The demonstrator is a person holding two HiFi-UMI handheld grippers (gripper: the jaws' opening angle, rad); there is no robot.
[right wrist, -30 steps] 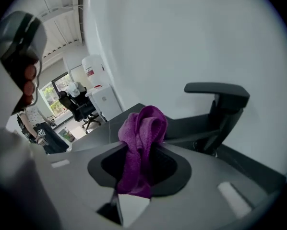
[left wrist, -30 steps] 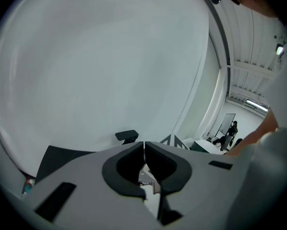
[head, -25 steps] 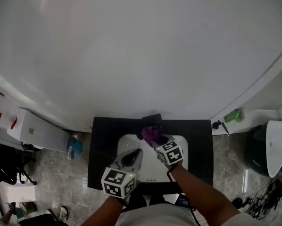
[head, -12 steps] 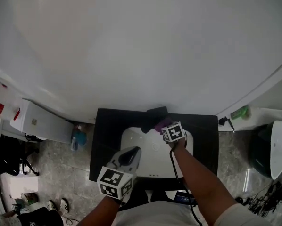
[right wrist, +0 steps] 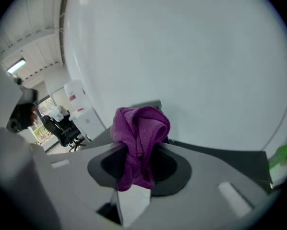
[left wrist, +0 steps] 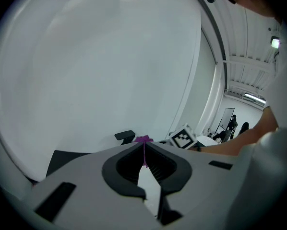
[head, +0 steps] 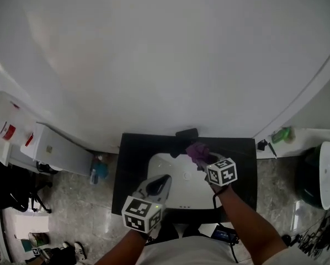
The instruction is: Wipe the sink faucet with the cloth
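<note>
R gripper point(head: 205, 162) pinching purple cloth point(right wrist: 139, 137) by the black faucet point(head: 182, 138) — L gripper point(head: 160, 180) empty, jaws pressed together.
Head view: cloth sits just at the faucet's 4 o'clock, over the back edge of the white sink point(head: 173, 195); can't tell if cloth & faucet touch. Right gripper view: cloth bunched betw. both jaws, top lobe standing above the tips, a tail hanging into the jaw hollow; faucet top peeks out behind it at 12. L gripper hovers over the sink's near-left part, approx 7 o'clock from the faucet, well apart from the cloth. Left gripper view: tips meet w/ nothing betw. them — only a purple sliver of the far cloth shows past them. Black counter point(head: 127, 173) frames the sink.
</note>
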